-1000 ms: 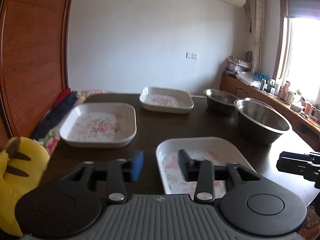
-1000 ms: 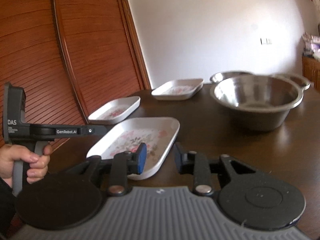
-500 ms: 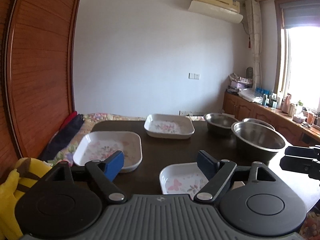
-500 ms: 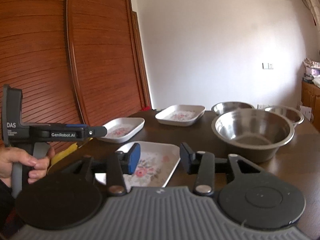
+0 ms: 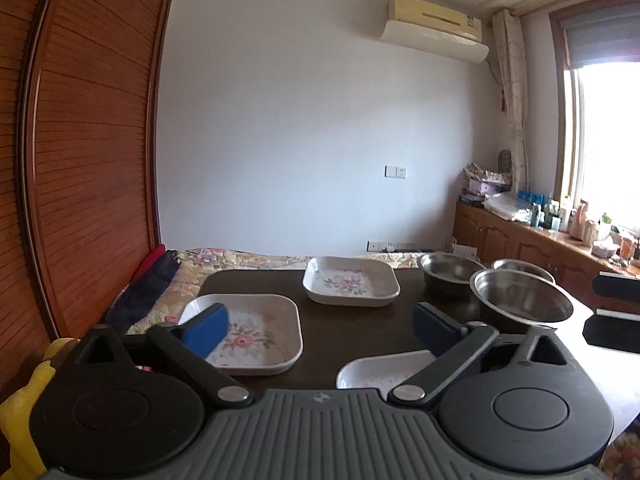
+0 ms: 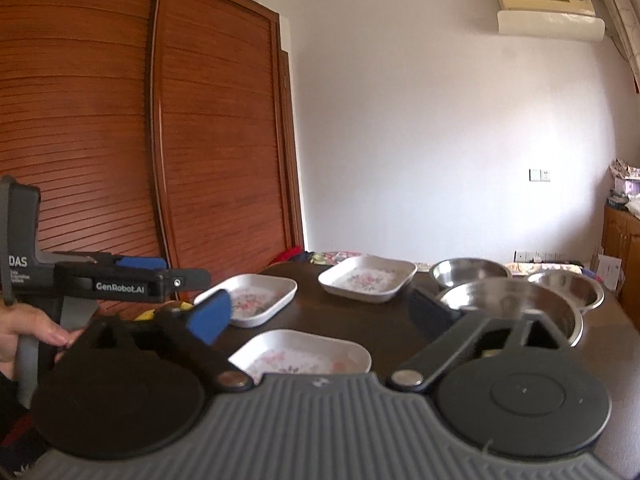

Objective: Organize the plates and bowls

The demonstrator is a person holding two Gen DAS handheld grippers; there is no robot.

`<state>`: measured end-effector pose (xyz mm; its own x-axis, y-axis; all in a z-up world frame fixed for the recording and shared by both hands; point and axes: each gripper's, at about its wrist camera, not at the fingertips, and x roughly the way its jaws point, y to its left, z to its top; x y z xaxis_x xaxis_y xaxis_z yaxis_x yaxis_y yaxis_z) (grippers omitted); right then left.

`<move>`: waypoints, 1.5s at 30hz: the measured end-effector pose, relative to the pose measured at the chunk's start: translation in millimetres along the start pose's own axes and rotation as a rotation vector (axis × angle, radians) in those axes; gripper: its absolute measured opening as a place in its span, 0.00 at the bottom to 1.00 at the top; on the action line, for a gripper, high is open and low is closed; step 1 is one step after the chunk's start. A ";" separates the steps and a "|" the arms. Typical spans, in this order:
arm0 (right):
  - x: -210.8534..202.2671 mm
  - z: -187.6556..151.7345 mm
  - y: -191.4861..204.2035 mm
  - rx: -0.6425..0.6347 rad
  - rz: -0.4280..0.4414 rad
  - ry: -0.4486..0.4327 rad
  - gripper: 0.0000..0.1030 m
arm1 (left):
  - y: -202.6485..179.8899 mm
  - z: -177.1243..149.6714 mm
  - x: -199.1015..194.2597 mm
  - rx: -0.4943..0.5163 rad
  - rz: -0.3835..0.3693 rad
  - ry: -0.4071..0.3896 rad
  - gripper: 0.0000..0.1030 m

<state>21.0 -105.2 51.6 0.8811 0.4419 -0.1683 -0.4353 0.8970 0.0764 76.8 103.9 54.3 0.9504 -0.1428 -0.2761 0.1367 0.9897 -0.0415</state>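
Observation:
Three white square plates with flower prints lie on the dark table (image 5: 352, 324): a near one (image 5: 384, 368), one at the left (image 5: 260, 328) and a far one (image 5: 350, 282). Three steel bowls stand at the right: a large one (image 5: 520, 296) in front, two smaller ones (image 5: 450, 270) (image 5: 522, 266) behind. My left gripper (image 5: 318, 328) hovers open above the table's near edge, holding nothing. My right gripper (image 6: 320, 314) hangs over the near plate (image 6: 304, 354); its jaws are opening with nothing between them. The large bowl (image 6: 508, 300) is partly hidden behind its right finger.
A tall wooden louvred wardrobe (image 6: 120, 140) runs along the left. A bed with a flowered cover (image 5: 240, 258) lies beyond the table. A cluttered sideboard (image 5: 540, 236) stands under the window at right. A hand (image 6: 24, 332) holds the left gripper's handle.
Both grippers have risen and tipped upward, so the dishes sit lower in both views. Both pairs of jaws have spread from fairly narrow to wide apart.

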 end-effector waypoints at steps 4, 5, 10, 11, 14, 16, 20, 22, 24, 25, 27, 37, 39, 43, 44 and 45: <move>6.3 0.4 4.6 -0.020 0.003 0.000 1.00 | 6.4 4.1 6.7 -0.006 0.012 0.001 1.00; 8.0 0.3 5.9 -0.023 -0.002 0.001 1.00 | 7.6 5.3 8.8 -0.004 0.014 0.003 1.00; 14.1 2.7 12.0 -0.025 0.006 0.007 1.00 | 17.0 10.7 18.6 0.009 0.013 0.021 1.00; 16.7 4.1 13.5 -0.027 0.009 0.009 1.00 | 20.0 11.3 19.7 0.010 0.016 0.024 1.00; 24.4 8.1 17.4 -0.028 0.022 0.019 1.00 | 28.7 14.8 26.7 0.013 0.025 0.036 1.00; 29.9 10.0 20.6 -0.032 0.031 0.030 1.00 | 34.5 16.6 32.8 0.018 0.025 0.049 1.00; 48.4 14.0 27.8 -0.034 0.056 0.063 1.00 | 51.4 18.7 48.6 0.007 0.011 0.088 1.00; 58.8 14.9 32.4 -0.041 0.062 0.081 1.00 | 61.9 18.5 59.0 0.004 0.009 0.114 1.00; 72.3 15.7 36.1 -0.046 0.066 0.104 1.00 | 72.2 17.4 68.8 -0.006 0.007 0.137 1.00; 79.2 15.8 37.1 -0.044 0.070 0.116 1.00 | 77.7 16.8 73.8 -0.014 0.007 0.149 0.99; 94.8 16.1 38.1 -0.033 0.085 0.150 0.95 | 89.2 15.6 84.3 -0.027 0.000 0.170 0.95; 172.0 20.0 42.2 -0.009 0.128 0.313 0.67 | 130.2 8.1 132.4 -0.026 0.009 0.261 0.83; 187.9 21.5 41.0 -0.004 0.141 0.345 0.65 | 136.4 6.6 141.4 -0.022 0.009 0.282 0.80; 218.1 20.3 38.8 0.010 0.154 0.406 0.59 | 145.1 5.5 154.9 -0.005 0.010 0.309 0.80; 224.5 20.1 37.7 0.014 0.157 0.419 0.59 | 147.6 4.9 157.7 -0.006 0.009 0.314 0.80; 230.1 20.2 36.5 0.017 0.160 0.432 0.58 | 149.8 4.6 160.7 -0.007 0.006 0.320 0.80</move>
<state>211.6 29.3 35.6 0.6438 0.5355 -0.5466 -0.5536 0.8191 0.1504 251.3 229.2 8.1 0.8147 -0.1317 -0.5647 0.1286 0.9907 -0.0454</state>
